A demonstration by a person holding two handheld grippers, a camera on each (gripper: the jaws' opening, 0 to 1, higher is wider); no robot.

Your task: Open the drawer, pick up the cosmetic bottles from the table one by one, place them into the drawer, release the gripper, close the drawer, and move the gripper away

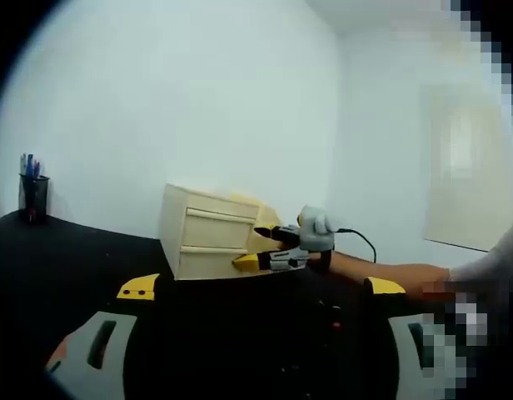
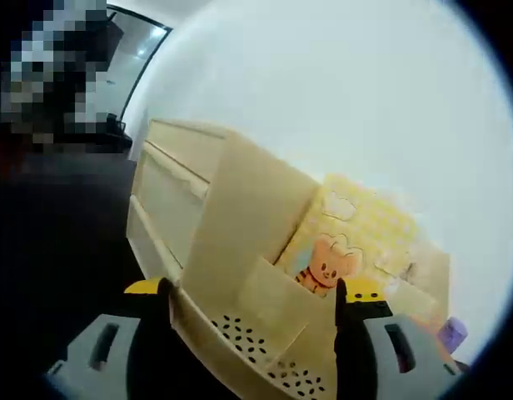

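The left hand-held gripper (image 1: 261, 287) hangs released, yellow-tipped jaws wide apart over the black desk (image 1: 65, 250), facing a cream two-drawer wooden chest (image 1: 208, 242). The right hand-held gripper (image 1: 269, 247) is at the chest's front right corner; in its own view (image 2: 252, 292) its jaws straddle a pale perforated drawer wall (image 2: 265, 346), though I cannot tell whether they clamp it. A black pen cup (image 1: 32, 197) stands far left
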